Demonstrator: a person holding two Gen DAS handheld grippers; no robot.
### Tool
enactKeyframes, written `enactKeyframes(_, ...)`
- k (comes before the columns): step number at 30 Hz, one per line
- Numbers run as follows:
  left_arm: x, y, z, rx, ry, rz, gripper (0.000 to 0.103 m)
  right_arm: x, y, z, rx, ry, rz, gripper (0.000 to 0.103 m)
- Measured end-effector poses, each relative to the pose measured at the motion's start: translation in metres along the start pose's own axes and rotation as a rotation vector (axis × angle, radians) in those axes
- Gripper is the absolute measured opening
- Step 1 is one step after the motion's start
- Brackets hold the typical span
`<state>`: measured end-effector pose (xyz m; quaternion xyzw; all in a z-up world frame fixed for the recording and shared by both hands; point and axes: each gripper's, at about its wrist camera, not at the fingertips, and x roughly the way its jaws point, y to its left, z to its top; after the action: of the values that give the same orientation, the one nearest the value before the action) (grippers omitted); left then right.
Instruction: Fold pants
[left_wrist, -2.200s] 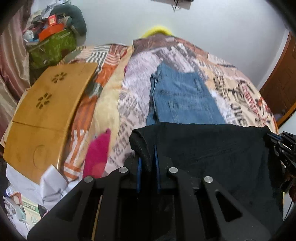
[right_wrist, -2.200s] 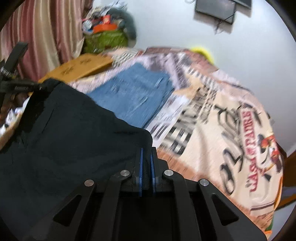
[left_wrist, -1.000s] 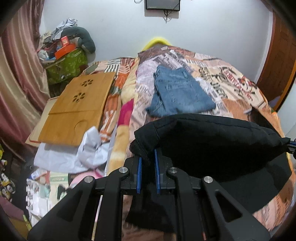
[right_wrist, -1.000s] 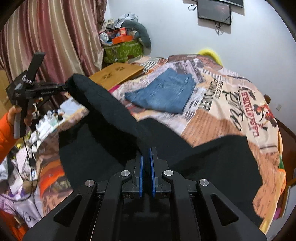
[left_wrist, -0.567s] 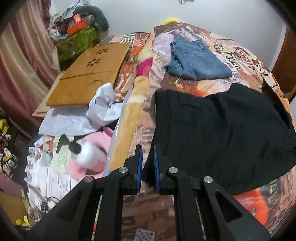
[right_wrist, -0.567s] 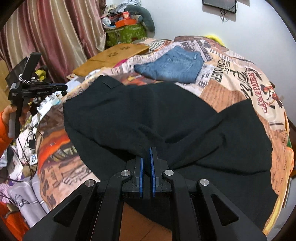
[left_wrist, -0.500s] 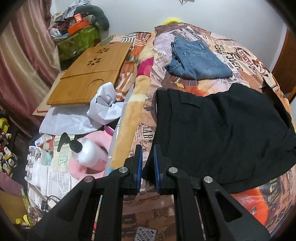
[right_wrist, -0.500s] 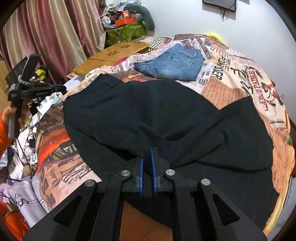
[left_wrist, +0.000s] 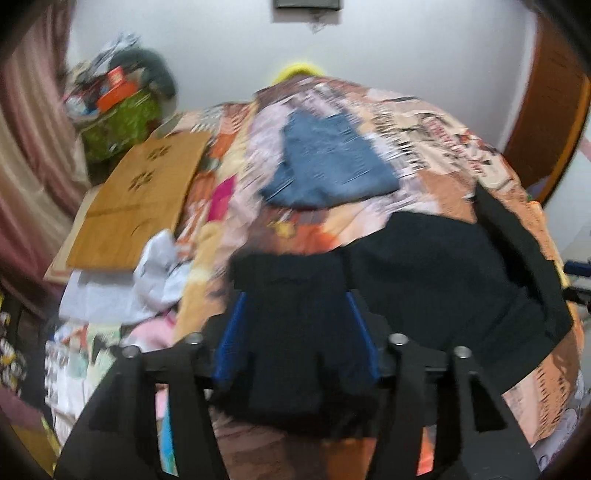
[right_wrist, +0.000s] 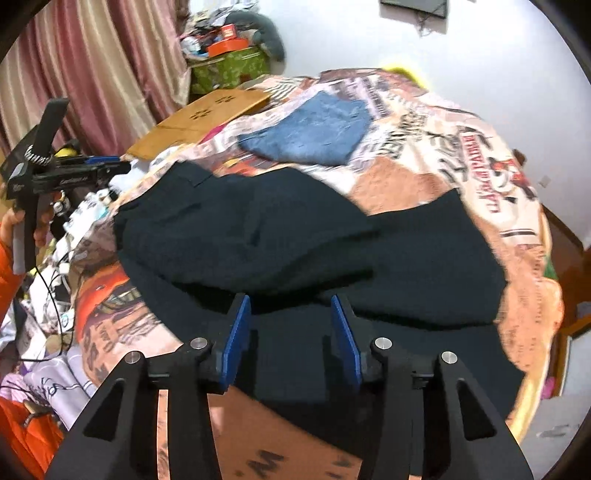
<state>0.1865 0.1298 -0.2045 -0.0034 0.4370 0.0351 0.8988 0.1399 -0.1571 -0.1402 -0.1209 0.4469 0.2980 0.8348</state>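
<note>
Two grippers: the left gripper (left_wrist: 297, 332) and the right gripper (right_wrist: 291, 332) both stand spread wide, blue pads apart, gripping nothing.
Pants: the black pants (right_wrist: 295, 236) lie on the bed (right_wrist: 498, 177), spread across its near end, with cloth under and between both sets of fingers.
Step in hand: by the look of it, the pants have been laid down and let go; a first fold seems made, since one layer lies humped over another in the right wrist view.
Next move: likely a fresh grip on an edge or corner, then carrying it across for another fold; the hump wants smoothing first.
Cloth: matte, dark, soft and limp, with rounded ridges where it bunches.
Bedspread: printed in orange, cream and brown with lettering, lightly rumpled.
Jeans (right_wrist: 310, 133): blue denim, folded in a flat rectangle, well apart from the pants.
Board (left_wrist: 136, 210): flat wood with cut-out patterns, left of the bed.
Left view: blurred, so fine detail cannot be told.
</note>
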Motion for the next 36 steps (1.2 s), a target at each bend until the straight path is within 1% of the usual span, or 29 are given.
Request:
enactKeyframes(2,0.001,-0.016,0.011,0.033,-0.008,-0.016,0.058,-0.009,-0.015,0.005,0.030,-0.022,-0.020,0.048)
enactKeyframes(4,0.005,-0.036,0.026,0.065,-0.015,-0.039,0.063,-0.016,-0.032,0.011,0.062,-0.046,-0.039,0.051)
enactKeyframes(6,0.012,-0.053,0.039,0.079,-0.019,-0.065,0.065,-0.020,-0.046,0.016,0.086,-0.066,-0.062,0.052)
enactKeyframes(9,0.027,-0.078,0.056,0.082,-0.008,-0.117,0.065,-0.024,-0.067,0.027,0.109,-0.094,-0.101,0.052)
enactKeyframes(12,0.048,-0.102,0.071,0.090,0.014,-0.136,0.065,-0.025,-0.089,0.038,0.116,-0.124,-0.143,0.052)
enactKeyframes(16,0.072,-0.129,0.085,0.105,0.029,-0.163,0.065,-0.020,-0.123,0.053,0.141,-0.143,-0.165,0.053)
enactKeyframes(19,0.091,-0.146,0.097,0.108,0.041,-0.181,0.065,-0.003,-0.146,0.062,0.169,-0.130,-0.165,0.053)
enactKeyframes(23,0.112,-0.155,0.107,0.100,0.057,-0.186,0.065,0.029,-0.172,0.071,0.200,-0.096,-0.156,0.053)
enactKeyframes(28,0.131,-0.157,0.115,0.098,0.068,-0.175,0.066,0.076,-0.196,0.084,0.235,-0.049,-0.135,0.053)
enactKeyframes(30,0.138,-0.157,0.117,0.107,0.069,-0.158,0.066,0.096,-0.204,0.089,0.249,-0.029,-0.122,0.053)
enactKeyframes(33,0.145,-0.154,0.118,0.106,0.077,-0.148,0.069,0.122,-0.213,0.095,0.278,0.008,-0.079,0.053)
enactKeyframes(36,0.150,-0.150,0.117,0.095,0.082,-0.146,0.072,0.140,-0.219,0.099,0.297,0.032,-0.054,0.053)
